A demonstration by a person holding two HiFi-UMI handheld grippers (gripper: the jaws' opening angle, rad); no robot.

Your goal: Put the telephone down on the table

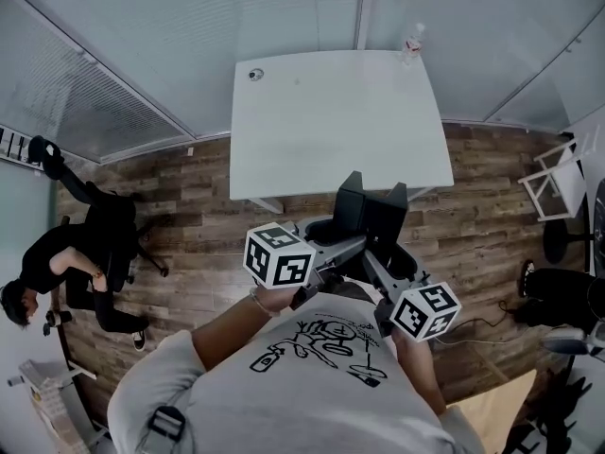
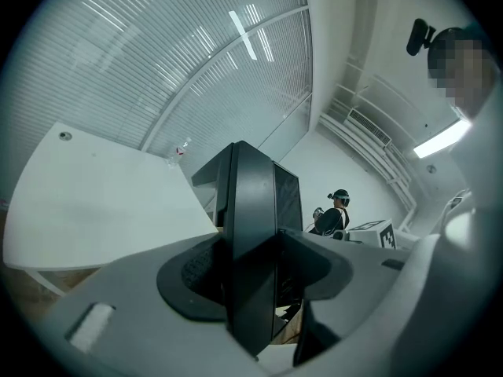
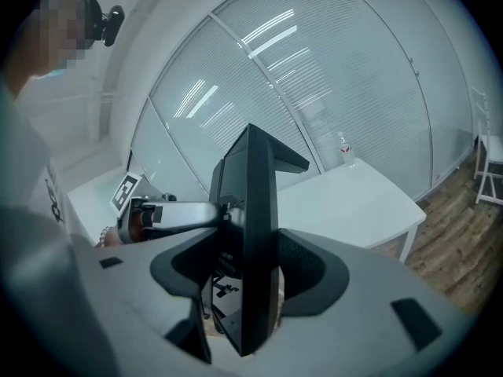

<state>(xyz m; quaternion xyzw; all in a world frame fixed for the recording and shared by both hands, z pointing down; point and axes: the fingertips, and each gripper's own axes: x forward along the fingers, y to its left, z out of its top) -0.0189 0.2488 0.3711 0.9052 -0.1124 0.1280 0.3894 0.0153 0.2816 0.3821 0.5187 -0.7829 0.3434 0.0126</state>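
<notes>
While between left tongs (image 2: 251, 273), right tongs (image 3: 255, 281): telephone (image 1: 373, 218)

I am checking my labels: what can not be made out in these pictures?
Black boxy telephone: keys and handset; edge-on in both gripper views, too small in the head view.
Small clear plastic bottle on white table: label, too small, head view.

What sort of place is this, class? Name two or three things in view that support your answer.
Probably an office or meeting room: a plain white table stands on wood-look flooring, the glazed walls are covered by slatted blinds, and a person sits in a wheeled office chair.
</notes>
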